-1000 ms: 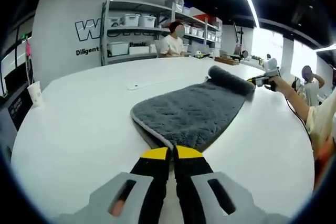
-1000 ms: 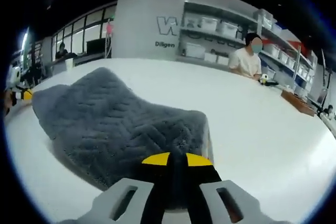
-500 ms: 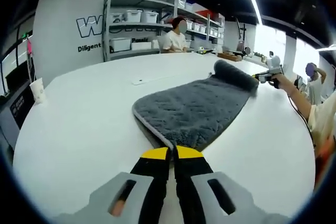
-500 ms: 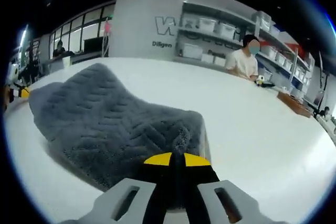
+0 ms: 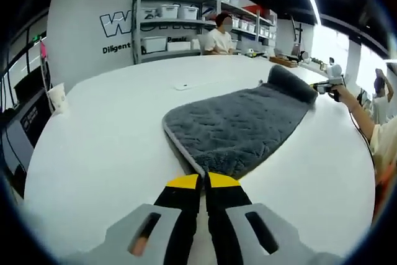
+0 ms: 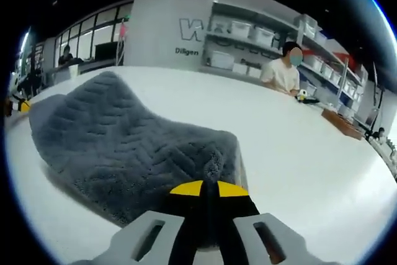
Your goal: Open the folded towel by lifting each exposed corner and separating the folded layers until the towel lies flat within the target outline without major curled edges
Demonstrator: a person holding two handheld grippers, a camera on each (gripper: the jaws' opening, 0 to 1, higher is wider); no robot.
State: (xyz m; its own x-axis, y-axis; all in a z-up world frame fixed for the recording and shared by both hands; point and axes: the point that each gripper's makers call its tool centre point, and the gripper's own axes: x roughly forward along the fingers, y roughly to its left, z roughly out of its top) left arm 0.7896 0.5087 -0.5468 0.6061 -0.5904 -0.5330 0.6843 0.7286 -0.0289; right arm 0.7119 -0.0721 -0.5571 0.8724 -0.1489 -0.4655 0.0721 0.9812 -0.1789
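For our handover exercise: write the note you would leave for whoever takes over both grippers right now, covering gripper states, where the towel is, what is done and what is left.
Left gripper: shut on the near corner of the grey towel.
Right gripper: shut on the opposite end, which is lifted into a hump off the white table.
Done: towel stretched lengthwise between the two grippers; the left gripper's end lies mostly flat.
Left: lower and flatten the raised, rolled end, check for folded layers and curled edges. I cannot make out a target outline.

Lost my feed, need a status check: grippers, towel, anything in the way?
Left gripper shut on towel corner. Right gripper shut on opposite end. Towel stretched between, far end humped. White table around it bare.
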